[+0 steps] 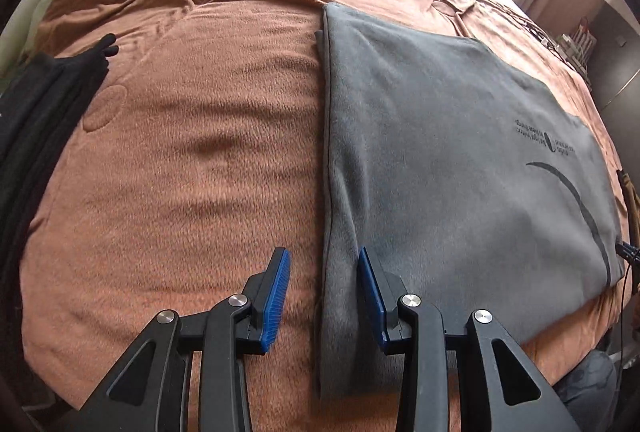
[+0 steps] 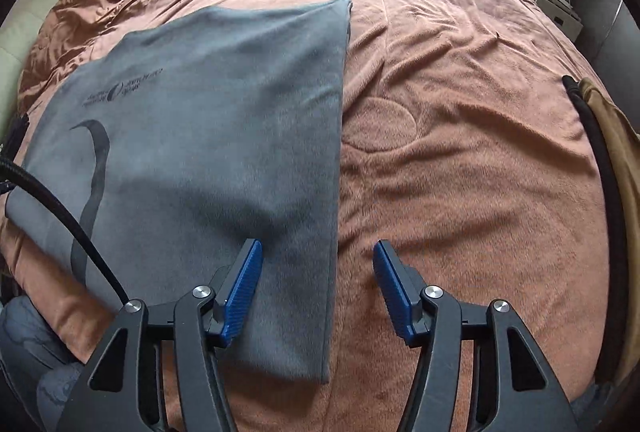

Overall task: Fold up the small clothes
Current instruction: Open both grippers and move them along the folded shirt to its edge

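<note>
Your left claw (image 1: pixel 323 264) and right claw (image 2: pixel 318 256) both hover spread, pinching nothing, over opposite edges of the folded grey garment (image 1: pixel 440 136) on the bed (image 1: pixel 200 136).

The small print (image 1: pixel 544 138) on the grey garment (image 1: pixel 440 152) cannot be read. At nine o'clock a black cloth pile (image 1: pixel 44 104) is cut off. At three o'clock the tan fabric (image 2: pixel 616 136) is cropped.
</note>
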`<action>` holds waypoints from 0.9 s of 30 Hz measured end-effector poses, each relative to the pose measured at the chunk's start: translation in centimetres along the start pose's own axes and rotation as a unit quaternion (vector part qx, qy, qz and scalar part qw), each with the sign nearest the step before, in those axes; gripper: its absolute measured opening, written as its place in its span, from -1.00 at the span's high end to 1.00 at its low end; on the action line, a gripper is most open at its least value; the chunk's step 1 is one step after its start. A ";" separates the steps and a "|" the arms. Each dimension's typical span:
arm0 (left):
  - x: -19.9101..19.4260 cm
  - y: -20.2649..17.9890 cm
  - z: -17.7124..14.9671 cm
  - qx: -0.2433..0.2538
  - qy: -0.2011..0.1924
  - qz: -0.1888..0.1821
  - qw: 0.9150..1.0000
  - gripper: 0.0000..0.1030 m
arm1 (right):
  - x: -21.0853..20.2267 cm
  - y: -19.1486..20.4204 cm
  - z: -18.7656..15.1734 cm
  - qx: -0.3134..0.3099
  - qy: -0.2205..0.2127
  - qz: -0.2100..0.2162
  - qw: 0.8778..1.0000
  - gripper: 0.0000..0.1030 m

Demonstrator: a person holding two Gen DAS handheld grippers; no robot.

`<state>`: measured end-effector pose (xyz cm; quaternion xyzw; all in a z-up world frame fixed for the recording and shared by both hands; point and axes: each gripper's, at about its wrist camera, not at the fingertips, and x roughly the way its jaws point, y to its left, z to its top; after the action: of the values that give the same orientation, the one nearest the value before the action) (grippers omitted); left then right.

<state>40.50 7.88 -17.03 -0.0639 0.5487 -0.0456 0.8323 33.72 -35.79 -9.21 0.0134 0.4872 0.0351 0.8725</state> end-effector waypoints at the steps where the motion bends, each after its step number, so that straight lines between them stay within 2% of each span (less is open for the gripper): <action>1: -0.3 0.1 -0.5 0.000 -0.002 0.001 1.000 0.25 | 0.0 0.0 -0.4 -0.001 0.003 -0.003 1.000 -0.09; 10: -1.5 0.4 -3.7 0.015 -0.003 0.040 0.999 0.21 | -1.2 -0.8 -4.4 0.026 0.001 -0.013 1.000 -0.08; 15: -2.9 -0.1 -4.2 0.024 -0.013 0.059 0.998 0.21 | -3.5 -1.5 -4.8 0.047 0.002 -0.008 0.999 -0.05; 21: -5.8 -1.2 -4.2 0.018 -0.064 0.023 0.998 0.21 | -8.0 -0.1 -3.8 0.049 -0.043 0.032 0.997 -0.05; 27: -6.4 -4.9 -3.1 0.039 -0.079 -0.020 0.996 0.21 | -8.9 3.6 -1.9 0.017 -0.042 0.075 0.996 -0.05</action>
<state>35.08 3.82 -11.65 -0.0462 0.4777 -0.0783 0.8738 27.24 -32.83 -2.45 0.0664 0.4481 0.0915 0.8868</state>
